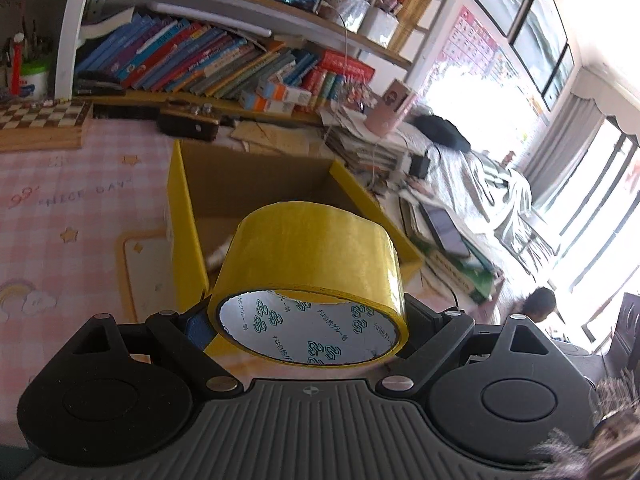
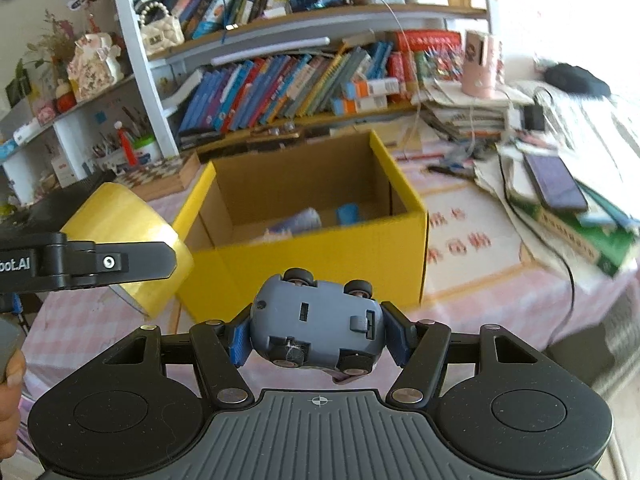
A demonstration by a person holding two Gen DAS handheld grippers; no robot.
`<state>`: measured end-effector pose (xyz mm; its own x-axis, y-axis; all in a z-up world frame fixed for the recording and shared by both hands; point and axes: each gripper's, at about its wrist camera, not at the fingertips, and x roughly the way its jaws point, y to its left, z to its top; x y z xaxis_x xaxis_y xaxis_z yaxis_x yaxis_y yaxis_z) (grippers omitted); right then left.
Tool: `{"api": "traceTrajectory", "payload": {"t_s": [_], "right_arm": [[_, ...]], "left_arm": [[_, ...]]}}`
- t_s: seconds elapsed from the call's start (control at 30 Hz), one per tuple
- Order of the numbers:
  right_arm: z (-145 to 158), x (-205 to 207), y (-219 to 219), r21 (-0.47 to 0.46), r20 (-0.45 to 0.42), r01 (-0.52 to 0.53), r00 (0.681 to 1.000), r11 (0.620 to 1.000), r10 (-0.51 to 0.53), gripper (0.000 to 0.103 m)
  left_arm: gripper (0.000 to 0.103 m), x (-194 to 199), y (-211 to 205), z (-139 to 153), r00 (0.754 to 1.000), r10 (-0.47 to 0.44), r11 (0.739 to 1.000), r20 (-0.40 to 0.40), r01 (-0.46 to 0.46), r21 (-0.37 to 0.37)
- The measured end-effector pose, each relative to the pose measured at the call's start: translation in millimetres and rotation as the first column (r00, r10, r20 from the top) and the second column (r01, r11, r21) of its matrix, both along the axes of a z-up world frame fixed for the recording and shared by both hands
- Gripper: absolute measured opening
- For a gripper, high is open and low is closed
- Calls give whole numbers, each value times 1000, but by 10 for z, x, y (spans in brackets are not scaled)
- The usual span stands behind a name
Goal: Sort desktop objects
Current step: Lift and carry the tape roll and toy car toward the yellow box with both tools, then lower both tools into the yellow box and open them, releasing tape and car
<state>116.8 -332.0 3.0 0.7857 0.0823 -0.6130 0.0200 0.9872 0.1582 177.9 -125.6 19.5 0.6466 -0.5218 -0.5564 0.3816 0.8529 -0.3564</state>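
Two grippers, each loaded: left gripper (image 1: 308,312) clamped across one yellow tape roll (image 1: 308,276), roll tilted with its printed white core facing the camera, held in the air just before the box; right gripper (image 2: 318,340) clamped by blue pads (image 2: 240,340) on one grey toy car (image 2: 316,320), wheels and underside up, held in the air near the box's front wall. One yellow cardboard box (image 2: 320,256), open at the top, plain brown inside, standing on a pink checked tablecloth (image 2: 472,240). Inside the box, on its floor: one small blue item (image 2: 347,213) and one pale, blurred item (image 2: 296,222), kind not discernible. One chessboard (image 1: 40,116) on the cloth behind the box, near the shelf. One bookshelf (image 2: 280,76) behind, two tiers of leaning books. One pink cup (image 2: 482,64) on a paper stack to the right of the box. One dark tablet (image 2: 556,188) atop a stack of books at the cloth's right edge. Part of one hand (image 2: 10,400) at the lower left edge of the right wrist view.
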Motion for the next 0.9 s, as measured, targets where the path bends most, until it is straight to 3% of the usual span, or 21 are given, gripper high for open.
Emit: {"api": "traceTrajectory", "payload": {"t_s": [0.2, 0.43, 0.6, 0.77, 0.9], "right_arm": [[123, 381, -132, -30, 66, -66, 996, 997, 67, 64], [102, 893, -138, -133, 82, -180, 978, 975, 191, 64], [-59, 1284, -85, -228, 3, -302, 950, 926, 311, 64], [-257, 1617, -26, -257, -127, -414, 910, 873, 394, 64], [-371, 1789, 32, -280, -201, -475, 879, 834, 433, 64]], "left_arm": [[90, 289, -175, 155, 997, 45, 999, 65, -46, 10], [90, 719, -338, 189, 993, 97, 995, 68, -99, 22], [90, 1121, -465, 81, 993, 110, 989, 38, -113, 92], [90, 1411, -683, -31, 997, 71, 977, 39, -78, 200], [90, 1596, -829, -159, 999, 50, 967, -5, -47, 250]]}}
